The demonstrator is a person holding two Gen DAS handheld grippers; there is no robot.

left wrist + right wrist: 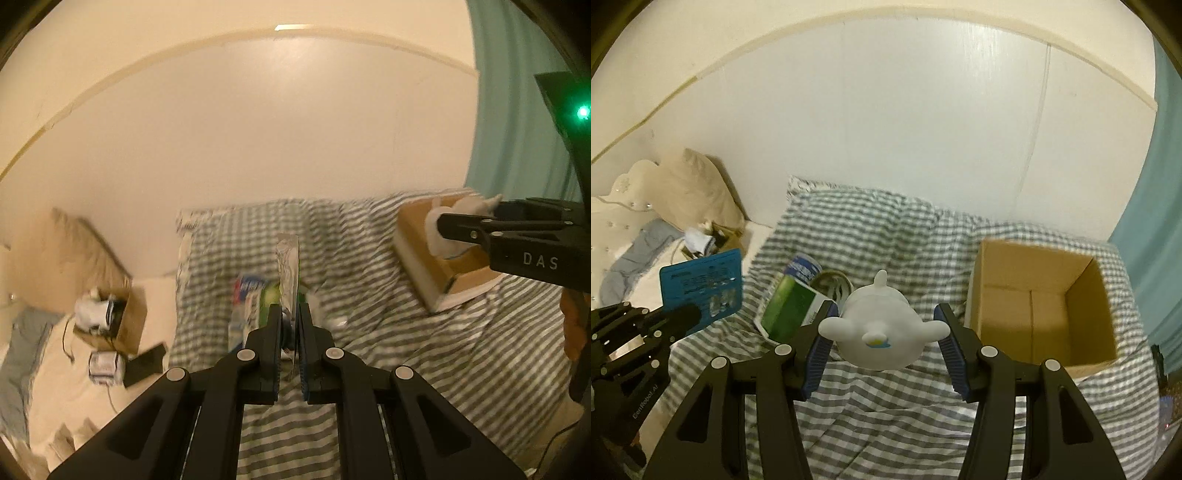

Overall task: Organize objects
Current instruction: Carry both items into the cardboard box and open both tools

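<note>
The left gripper (289, 314) pinches a flat blue card pack (701, 288) by its lower edge, jaws nearly together w/ only the thin card between them. In the left wrist view the pack (290, 266) shows edge-on, long axis running up and away from the jaws, top end pointing toward the wall. From the right wrist view its printed blue face is turned toward the camera, tilted a bit, held in the air above the left side of the bed.

The right gripper (884, 317) holds a white plush toy (879, 328), fingers spread wide and pressing on the toy's sides, short side flippers sticking out over the blue pads (951, 350). Toy's long axis runs away from the camera; the single narrow end points toward the wall, the end w/ a small yellow-blue mark faces the lens. It hangs above the striped blanket (886, 413), just left of the open cardboard box (1045, 295). In the left wrist view the toy (443, 221) sits in front of the box (424, 258).

The box rests on the blanket at the right, opening tipped toward the camera, nothing visible inside. Lying on the blanket beyond the toy: a green-and-white carton (790, 306) pointing diagonally up-right, w/ a blue-labelled packet (803, 267) touching its far end. Those look blurred in the left view
</note>
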